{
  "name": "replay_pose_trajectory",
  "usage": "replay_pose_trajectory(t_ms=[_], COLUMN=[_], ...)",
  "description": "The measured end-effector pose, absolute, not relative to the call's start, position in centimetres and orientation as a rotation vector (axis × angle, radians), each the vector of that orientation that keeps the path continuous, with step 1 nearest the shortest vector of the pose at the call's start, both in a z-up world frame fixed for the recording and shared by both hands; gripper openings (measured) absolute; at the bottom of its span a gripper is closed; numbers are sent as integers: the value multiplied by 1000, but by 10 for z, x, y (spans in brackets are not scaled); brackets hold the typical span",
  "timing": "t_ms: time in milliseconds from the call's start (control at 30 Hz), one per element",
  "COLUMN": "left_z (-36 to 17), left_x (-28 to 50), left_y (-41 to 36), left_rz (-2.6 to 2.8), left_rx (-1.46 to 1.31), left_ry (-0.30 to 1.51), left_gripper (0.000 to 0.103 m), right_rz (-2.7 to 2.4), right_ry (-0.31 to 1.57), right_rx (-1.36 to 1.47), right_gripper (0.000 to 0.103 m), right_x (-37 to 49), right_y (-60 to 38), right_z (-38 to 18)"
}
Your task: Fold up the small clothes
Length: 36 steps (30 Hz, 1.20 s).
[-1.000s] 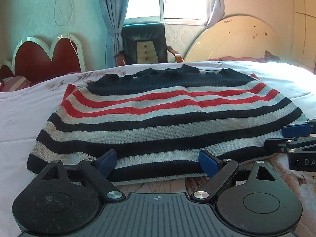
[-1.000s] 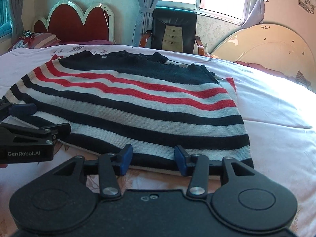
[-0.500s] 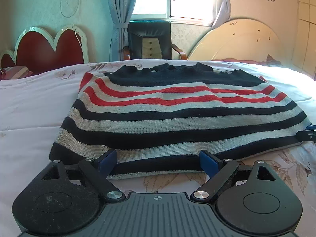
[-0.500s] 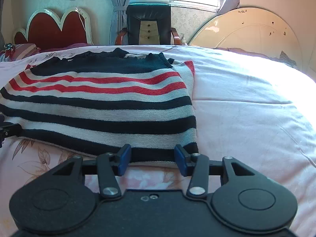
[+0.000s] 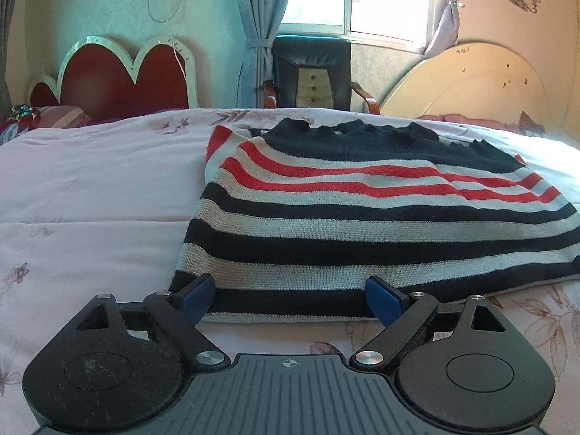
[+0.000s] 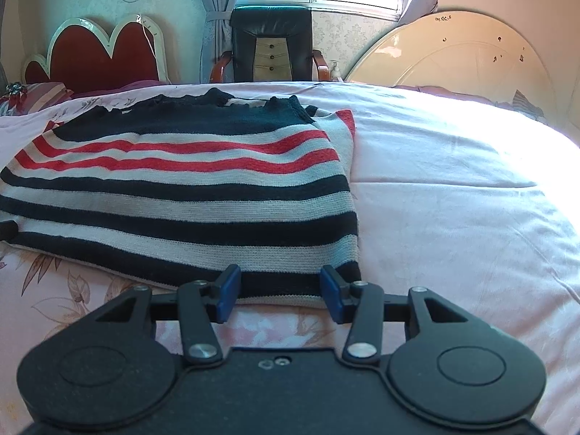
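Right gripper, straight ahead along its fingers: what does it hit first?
Most likely the near hem of the striped sweater, by its right corner. The right gripper is open, hem showing between its fingertips. Whether it already touches is unclear.

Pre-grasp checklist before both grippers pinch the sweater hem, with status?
1. left gripper open: ok.
2. right gripper open: ok.
3. Left gripper lined up at the near left corner of the striped sweater: ok.
4. Right gripper lined up at the sweater's near right corner: ok.
5. Sweater lies flat on the bedspread, hem unrumpled: ok.
6. Fingers low enough to catch both knit layers without the bedspread: cannot tell.
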<state>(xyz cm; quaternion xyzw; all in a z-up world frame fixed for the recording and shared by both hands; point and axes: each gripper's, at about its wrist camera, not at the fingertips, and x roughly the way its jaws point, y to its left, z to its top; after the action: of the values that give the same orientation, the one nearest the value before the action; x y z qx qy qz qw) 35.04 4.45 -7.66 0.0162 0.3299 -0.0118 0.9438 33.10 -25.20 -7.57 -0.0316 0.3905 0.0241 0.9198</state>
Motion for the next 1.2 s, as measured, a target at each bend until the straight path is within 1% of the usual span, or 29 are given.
replay_pose_trajectory(t_ms=[33,67,100,133,167,200,233,267,300,333,367,433,533,733,1000,1033,1067,1100,1133,1167,1200], left_z=[-71,-67,-64,-61,-59,-60,-61,-64,-69,-75,-83,-103,-119,-130,-134,-135,-136,-138,-142,-148,-152], left_x=[344,337,330,322,316,310,306,304,304,305,307,310,315,345,388,391,393,395,396,395,395], left_y=[43,44,47,51,55,60,65,70,77,84,91,101,108,112,118,117,118,122,125,129,132], left_rz=[-9,-4,-5,-1,-1,-2,-7,-12,-22,-28,-25,1,27,68,64,64,76,91,99,88,68], left_rx=[43,37,15,-29,-75,-140,-205,-286,-391,-486,-592,-776,-905,-988,-991,-992,-999,-1013,-1034,-1068,-1095], left_ry=[662,650,642,640,642,642,643,648,654,659,669,658,578,506,470,470,475,483,488,479,463], left_gripper=[90,90,90,90,90,90,89,88,84,69,62,61,61,61,61,58,47,40,27,22,21], right_rz=[52,53,54,68,84,88,98,117,129,133,140,166,200,263,351,359,365,369,376,384,391], right_ry=[805,794,766,734,722,728,731,729,727,729,732,729,726,732,761,766,774,778,780,784,789], right_rx=[-65,-55,-44,-31,-14,4,34,70,97,109,116,134,152,183,267,278,284,278,271,269,269], right_gripper=[45,42,41,33,22,15,5,3,3,3,3,3,3,3,1,1,1,1,1,1,1], right_x=[331,328,323,317,312,310,309,308,308,308,310,314,321,348,402,409,414,418,421,423,424], right_y=[-252,-252,-254,-256,-259,-261,-264,-267,-269,-268,-266,-261,-251,-228,-195,-192,-187,-183,-178,-174,-171], right_z=[-73,-68,-62,-56,-51,-49,-47,-46,-45,-44,-43,-41,-37,-39,-55,-58,-62,-64,-66,-67,-68])
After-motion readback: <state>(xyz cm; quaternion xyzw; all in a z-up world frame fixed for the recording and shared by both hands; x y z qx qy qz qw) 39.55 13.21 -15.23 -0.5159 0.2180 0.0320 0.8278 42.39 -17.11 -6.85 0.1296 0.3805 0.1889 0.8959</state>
